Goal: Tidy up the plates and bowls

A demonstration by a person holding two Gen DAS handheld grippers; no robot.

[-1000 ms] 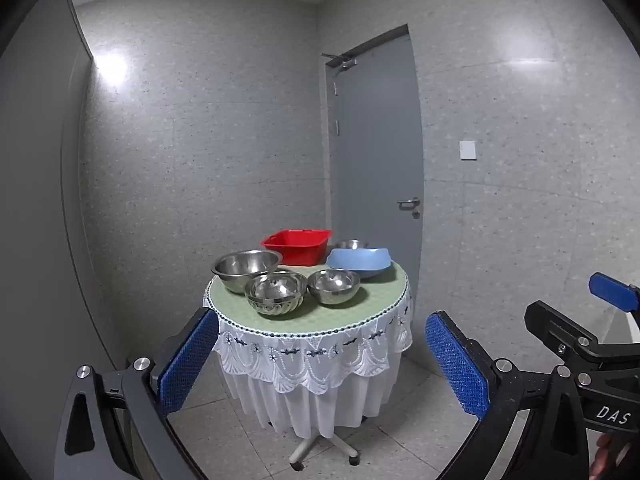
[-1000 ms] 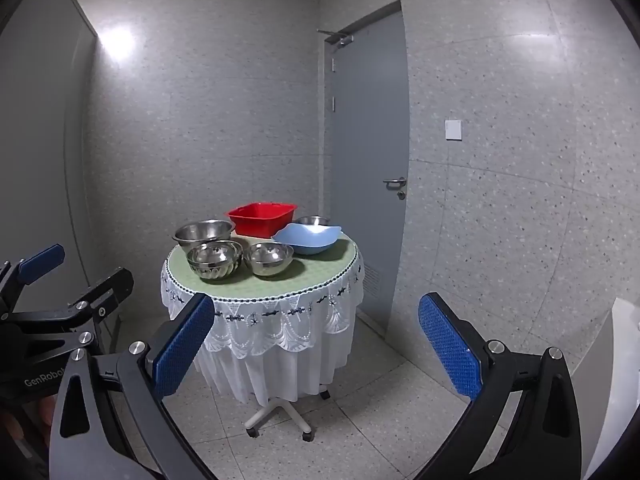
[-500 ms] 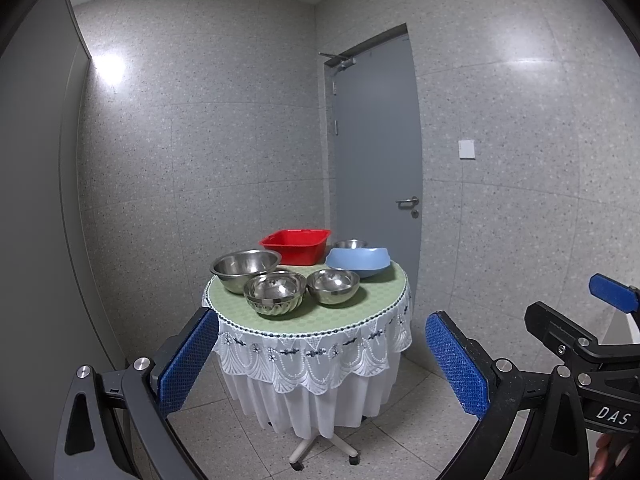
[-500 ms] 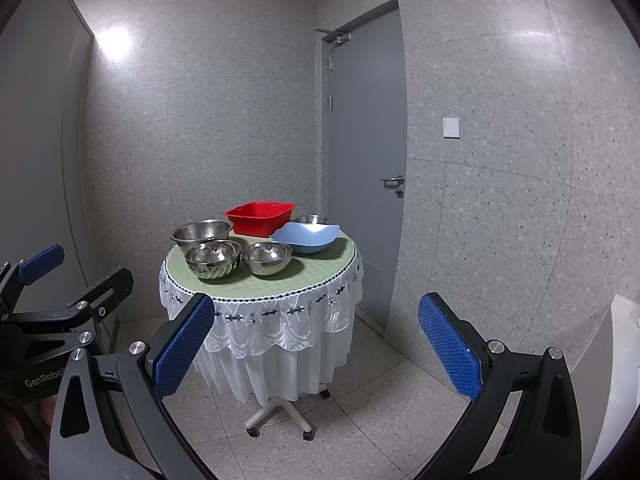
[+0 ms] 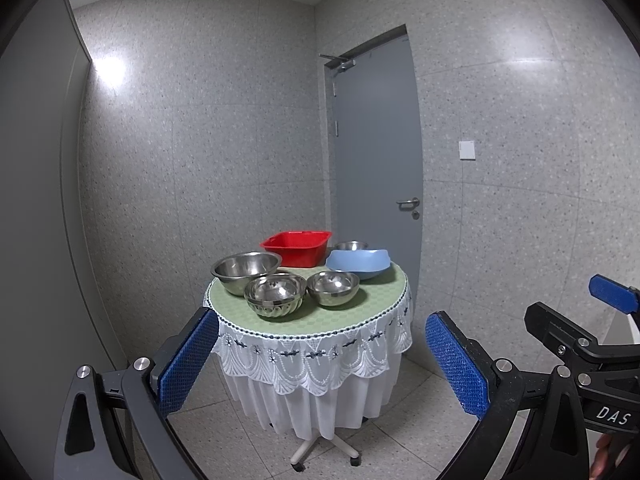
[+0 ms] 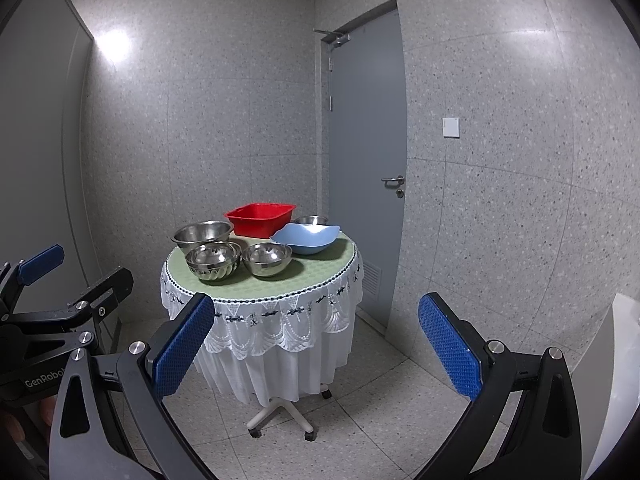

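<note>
Left claw (image 5: pixel 320 364): spread wide, grasping nothing, held in the air short of the table. Blue pads (image 5: pixel 188 360) at either side of the left wrist view.

Right claw (image 6: pixel 316 348): likewise spread and empty, level with the left one and beside it. Each claw shows at the edge of the other's view. A bit of hand (image 6: pixel 16 428) is seen at the lower left of the right wrist view.

Table (image 5: pixel 352 320): small, round, on a wheeled pedestal base, well apart from both claws. Green top cloth with a white lace skirt (image 5: pixel 312 364).

On the table, front row: fluted steel bowl (image 5: pixel 275 294) at left, looks like two nested; plain steel bowl (image 5: pixel 333 288) just right of it.

Behind left: large steel bowl (image 5: pixel 245 270), touching or nearly touching the fluted one, cannot tell which.

Behind right: blue bowl (image 5: pixel 358 264) with a wavy rim.

Back row: red tub (image 5: pixel 297 247) at centre; small steel bowl (image 5: pixel 352 245) to its right, mostly hidden behind the blue bowl.

Beyond the table: grey door (image 5: pixel 376 152), shut, with lever handle, set in a speckled tiled wall. White switch plate (image 5: pixel 467 149) right of it.
</note>
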